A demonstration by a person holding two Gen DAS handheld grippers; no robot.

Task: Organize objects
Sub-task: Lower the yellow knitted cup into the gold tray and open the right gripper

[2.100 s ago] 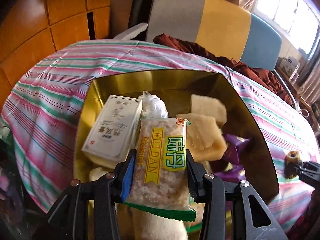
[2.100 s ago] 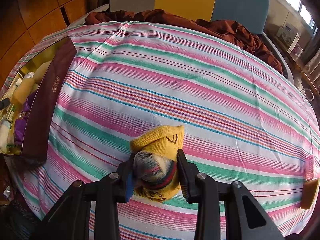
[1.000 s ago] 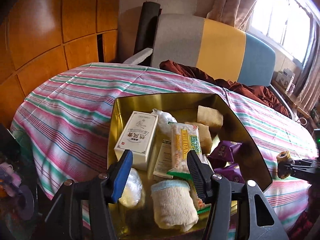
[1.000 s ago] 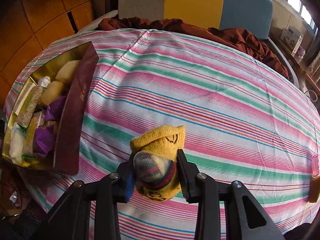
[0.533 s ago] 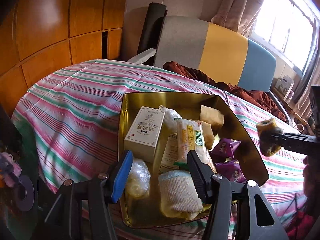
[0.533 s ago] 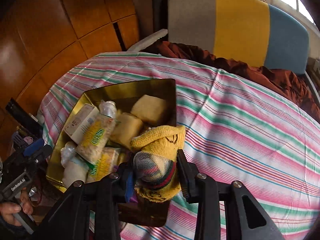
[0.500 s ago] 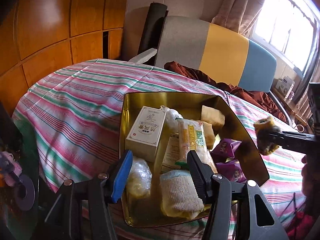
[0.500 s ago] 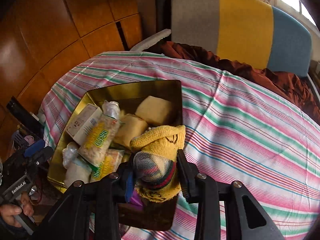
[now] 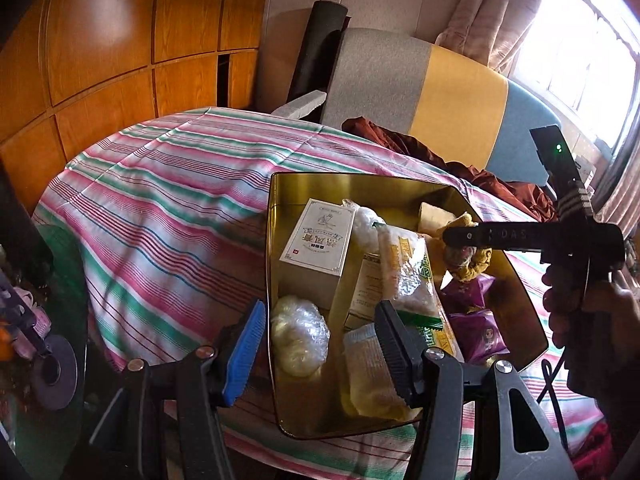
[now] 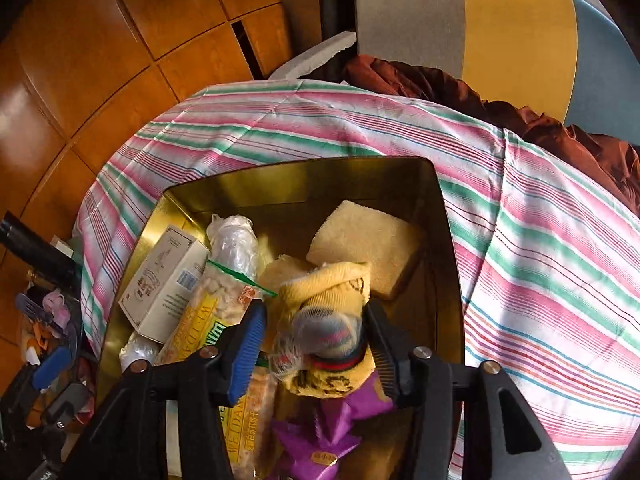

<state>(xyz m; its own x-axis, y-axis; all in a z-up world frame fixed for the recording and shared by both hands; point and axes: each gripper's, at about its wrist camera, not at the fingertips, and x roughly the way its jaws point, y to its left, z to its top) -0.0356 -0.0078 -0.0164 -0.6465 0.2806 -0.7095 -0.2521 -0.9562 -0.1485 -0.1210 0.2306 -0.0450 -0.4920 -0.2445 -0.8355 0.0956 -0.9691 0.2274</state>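
While the right tongs [image 10: 314,338] hang over the gold tin [image 10: 448,248], their jaws have just been opening; the yellow sock bundle [image 10: 326,320] sits between the pads, the left pad clear of it, contact on the right uncertain. It lies above the purple packets [image 10: 320,440], near the sponge [image 10: 360,248]. Left tongs [image 9: 320,344] stand open and empty over the tin's near end, on the striped desk [image 9: 160,200].

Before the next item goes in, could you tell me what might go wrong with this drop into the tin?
The right gripper has just been opening with the yellow sock bundle between its jaws; the bundle may snag on a pad. It could settle atop the purple packets, piling the gold tin unevenly.
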